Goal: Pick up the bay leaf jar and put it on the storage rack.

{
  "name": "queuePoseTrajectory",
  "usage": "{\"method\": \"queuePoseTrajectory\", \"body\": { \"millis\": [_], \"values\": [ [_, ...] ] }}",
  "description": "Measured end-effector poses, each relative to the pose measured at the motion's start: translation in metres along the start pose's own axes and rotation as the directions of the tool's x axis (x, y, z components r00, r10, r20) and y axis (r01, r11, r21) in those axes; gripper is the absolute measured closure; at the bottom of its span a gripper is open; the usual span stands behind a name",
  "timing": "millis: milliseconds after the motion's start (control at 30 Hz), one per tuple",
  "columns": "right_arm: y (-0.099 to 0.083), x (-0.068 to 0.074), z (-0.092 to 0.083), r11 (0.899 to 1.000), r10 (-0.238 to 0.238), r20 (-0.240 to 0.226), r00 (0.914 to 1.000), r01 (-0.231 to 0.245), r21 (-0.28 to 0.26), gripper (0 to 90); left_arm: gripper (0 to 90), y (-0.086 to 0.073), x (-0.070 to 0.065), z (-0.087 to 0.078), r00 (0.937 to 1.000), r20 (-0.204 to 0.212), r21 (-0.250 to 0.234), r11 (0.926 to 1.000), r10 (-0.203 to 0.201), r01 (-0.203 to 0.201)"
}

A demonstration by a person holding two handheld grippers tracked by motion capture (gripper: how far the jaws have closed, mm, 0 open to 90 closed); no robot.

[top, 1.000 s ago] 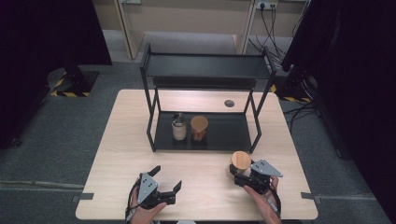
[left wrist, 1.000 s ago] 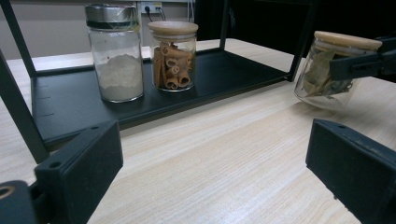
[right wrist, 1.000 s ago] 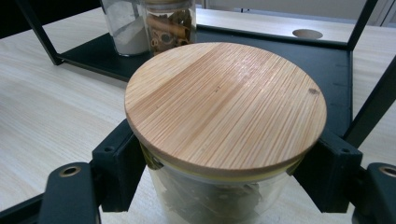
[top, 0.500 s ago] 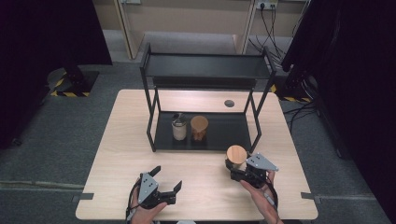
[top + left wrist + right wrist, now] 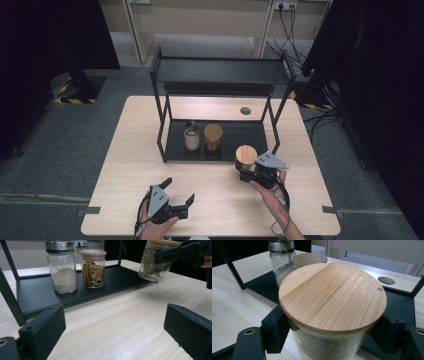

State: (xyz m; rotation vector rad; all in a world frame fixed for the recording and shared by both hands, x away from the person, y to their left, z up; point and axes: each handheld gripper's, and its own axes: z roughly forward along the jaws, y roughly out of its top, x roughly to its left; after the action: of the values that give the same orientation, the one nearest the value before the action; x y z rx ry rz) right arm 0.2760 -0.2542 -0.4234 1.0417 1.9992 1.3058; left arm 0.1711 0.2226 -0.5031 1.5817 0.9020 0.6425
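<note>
Right gripper (image 5: 248, 172) is pinching wooden-lidded jar (image 5: 246, 156), lifted near rack shelf (image 5: 240, 135) | two jars are already sitting there | placing is left | left gripper (image 5: 176, 192) is idling, jaws spread.

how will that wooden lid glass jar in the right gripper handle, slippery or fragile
The jar has clear glass walls, so probably slippery and breakable if dropped. The right gripper clamps it below the wooden lid, which may simply lift off. It hangs tilted above the table, so it might slip.
</note>
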Motion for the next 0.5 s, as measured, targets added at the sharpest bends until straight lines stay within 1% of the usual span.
{"method": "queuePoseTrajectory", "body": {
  "millis": [167,333,500],
  "values": [
    [0.009,0.000,0.012,1.000,0.001,0.002,1.0000,-0.001,-0.004,25.3,3.1,0.000,0.000,0.000,1.0000,-0.002,0.001,1.0000,-0.001,0.001],
    [0.017,-0.001,0.022,1.000,0.002,0.018,0.9998,-0.002,-0.008,25.3,3.1,0.000,0.000,0.000,1.0000,-0.002,0.002,1.0000,0.000,0.000],
    [0.021,-0.002,0.033,1.000,0.005,0.034,0.9994,-0.005,0.002,25.3,3.1,0.000,0.000,0.000,1.0000,-0.003,0.001,1.0000,0.000,0.000]
  ]
}}
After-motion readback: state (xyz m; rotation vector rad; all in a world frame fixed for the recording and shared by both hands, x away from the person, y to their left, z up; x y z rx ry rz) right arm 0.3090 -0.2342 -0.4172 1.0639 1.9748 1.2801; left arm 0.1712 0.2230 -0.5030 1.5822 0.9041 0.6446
